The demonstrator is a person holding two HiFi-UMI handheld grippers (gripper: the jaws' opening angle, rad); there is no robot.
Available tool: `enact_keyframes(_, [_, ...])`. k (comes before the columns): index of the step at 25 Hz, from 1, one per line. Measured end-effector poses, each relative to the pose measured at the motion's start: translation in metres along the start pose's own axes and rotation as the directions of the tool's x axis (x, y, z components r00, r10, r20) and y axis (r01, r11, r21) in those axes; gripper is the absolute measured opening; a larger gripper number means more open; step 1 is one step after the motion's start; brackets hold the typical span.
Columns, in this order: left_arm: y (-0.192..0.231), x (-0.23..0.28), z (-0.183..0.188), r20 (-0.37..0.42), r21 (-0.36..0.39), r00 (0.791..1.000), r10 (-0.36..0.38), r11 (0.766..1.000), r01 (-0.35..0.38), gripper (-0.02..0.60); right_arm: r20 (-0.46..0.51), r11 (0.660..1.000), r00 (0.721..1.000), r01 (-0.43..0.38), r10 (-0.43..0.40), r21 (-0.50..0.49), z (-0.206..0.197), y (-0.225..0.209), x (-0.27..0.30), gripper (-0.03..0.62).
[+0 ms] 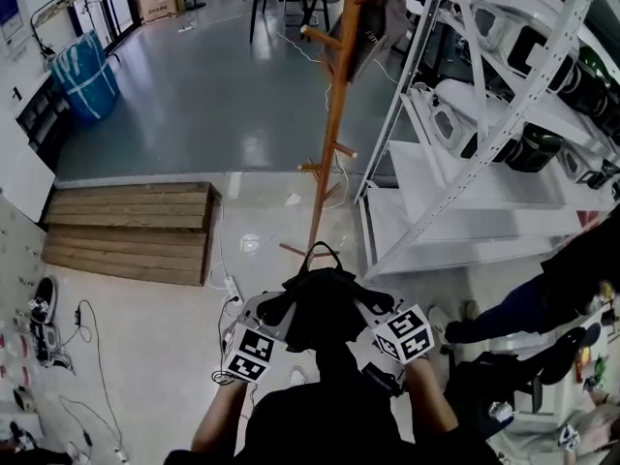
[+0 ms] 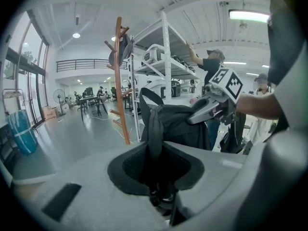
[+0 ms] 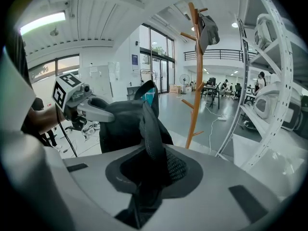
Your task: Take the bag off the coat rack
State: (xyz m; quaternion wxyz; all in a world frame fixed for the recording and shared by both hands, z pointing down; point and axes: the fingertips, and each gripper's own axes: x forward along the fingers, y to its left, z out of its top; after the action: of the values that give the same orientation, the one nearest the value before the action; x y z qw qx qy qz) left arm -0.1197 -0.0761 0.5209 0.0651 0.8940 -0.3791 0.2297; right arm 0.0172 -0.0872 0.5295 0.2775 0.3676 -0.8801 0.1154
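A black bag [image 1: 320, 310] hangs in the air between my two grippers, close to my body and clear of the wooden coat rack [image 1: 332, 114]. My left gripper [image 1: 274, 316] is shut on one of its straps [image 2: 155, 138], which runs down into the jaws. My right gripper [image 1: 376, 314] is shut on another padded strap [image 3: 150, 131]. From the left gripper view the bag [image 2: 179, 123] shows with the right gripper [image 2: 211, 106] on its far side. The right gripper view has the bag [image 3: 120, 125] with the left gripper [image 3: 91, 110] beyond it. A dark item [image 3: 208, 29] still hangs at the rack's top.
White metal shelving [image 1: 465, 114] with white and black gear stands just right of the rack. A wooden platform [image 1: 131, 229] lies at the left, with cables and a power strip [image 1: 232, 289] on the floor. A person's legs [image 1: 523, 313] are at the right.
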Motion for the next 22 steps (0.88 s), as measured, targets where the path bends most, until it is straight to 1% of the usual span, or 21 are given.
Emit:
enact_keyframes(5, [-0.017, -0.031, -0.018, -0.007, -0.005, 1.0, -0.026, 1.0, 0.026, 0.075, -0.019, 1.0, 1.0, 0.0, 0.0, 0.015, -0.013, 0.038, -0.014, 0.067])
enact_keyframes(10, [-0.031, -0.05, -0.033, -0.015, -0.02, 0.999, -0.038, 0.999, 0.037, 0.075, -0.036, 1.0, 0.999, -0.009, 0.01, 0.027, -0.027, 0.062, -0.023, 0.067])
enact_keyframes(17, [-0.06, -0.059, -0.052, -0.008, -0.058, 0.998, -0.056, 0.997, 0.055, 0.075, -0.05, 0.999, 0.998, -0.023, 0.025, 0.043, -0.052, 0.077, -0.039, 0.067])
enact_keyframes(22, [-0.077, -0.054, -0.057, -0.024, -0.045, 0.996, -0.086, 0.995, 0.084, 0.075, -0.056, 0.997, 0.998, -0.035, 0.039, 0.067, -0.068, 0.076, -0.05, 0.067])
